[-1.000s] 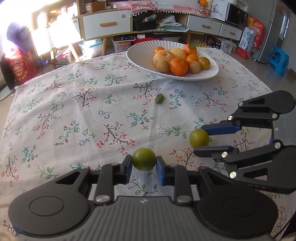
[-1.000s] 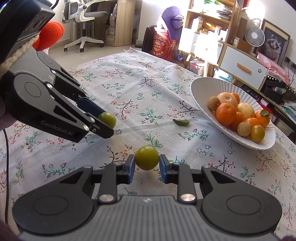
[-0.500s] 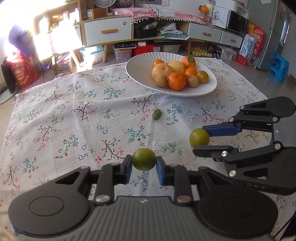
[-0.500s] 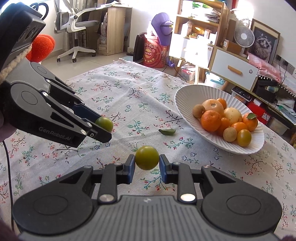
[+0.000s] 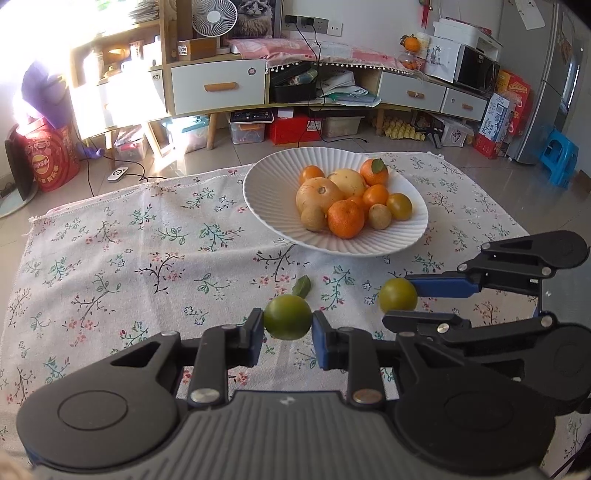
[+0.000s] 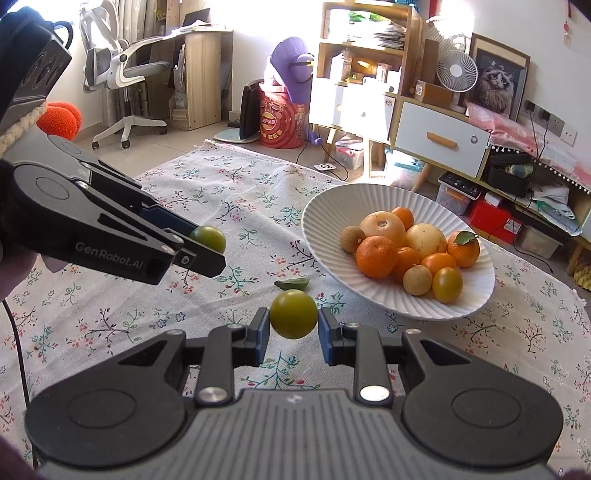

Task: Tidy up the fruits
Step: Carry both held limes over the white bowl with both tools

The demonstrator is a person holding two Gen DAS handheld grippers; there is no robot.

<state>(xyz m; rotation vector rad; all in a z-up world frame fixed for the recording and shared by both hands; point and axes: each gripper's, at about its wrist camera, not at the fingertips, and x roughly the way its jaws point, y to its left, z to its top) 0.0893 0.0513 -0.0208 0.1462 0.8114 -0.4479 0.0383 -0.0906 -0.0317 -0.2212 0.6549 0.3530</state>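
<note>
- Fruit is being carried in both grippers: the left gripper (image 5: 287,325) is clamping a green fruit (image 5: 287,316) between its blue pads, and the right gripper (image 6: 293,326) is pinching a yellow-green fruit (image 6: 293,314) the same way.
- Both grippers are now riding higher and nearer the plate (image 5: 273,184) than a second ago; the fruits are hanging clear of the cloth, just short of the rim.
- Judging by this, pickup is finished and the carry is nearing its end; what is left is reaching over the rim and letting go.
- Oranges (image 5: 345,223) and other fruits are already crowding the plate's middle, so the bare near side looks safest for dropping.
- A loose leaf (image 5: 301,287) is lying on the floral cloth (image 5: 110,258) covering the counter.
- Behind, a cabinet (image 5: 219,86), a fan (image 5: 214,16) and a blue stool (image 5: 559,155) are standing in a sunlit room.
</note>
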